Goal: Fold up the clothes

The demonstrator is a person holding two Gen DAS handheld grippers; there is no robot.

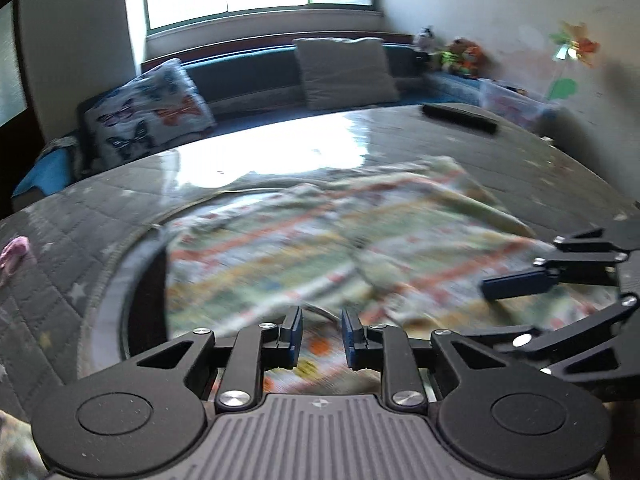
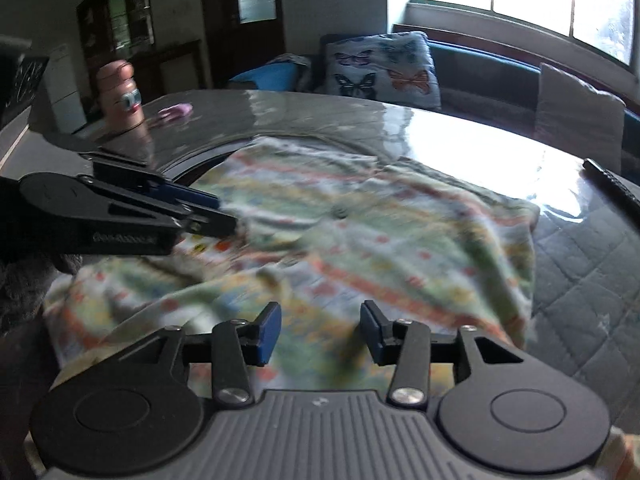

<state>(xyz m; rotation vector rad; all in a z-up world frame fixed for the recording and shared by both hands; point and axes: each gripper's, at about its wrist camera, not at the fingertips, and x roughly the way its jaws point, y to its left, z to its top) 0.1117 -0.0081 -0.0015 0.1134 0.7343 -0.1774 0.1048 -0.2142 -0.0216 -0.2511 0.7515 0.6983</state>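
Garment: patterned cloth, striped in green, orange and white, lying spread and rumpled on the glossy bench, partly over a round inset. Left tongs: above the near edge of the cloth, blue pads narrowly apart, nothing gripped. Right tongs: over the cloth, pads moderately apart, empty. Butterfly cushion on the sofa beyond the bench. Dark flat object at the bench's far edge.

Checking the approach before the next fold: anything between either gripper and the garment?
Nothing visible. The left gripper and right gripper both stand open right over the patterned garment, jaws empty. The remote and the pink item lie on the table, clear of the cloth.
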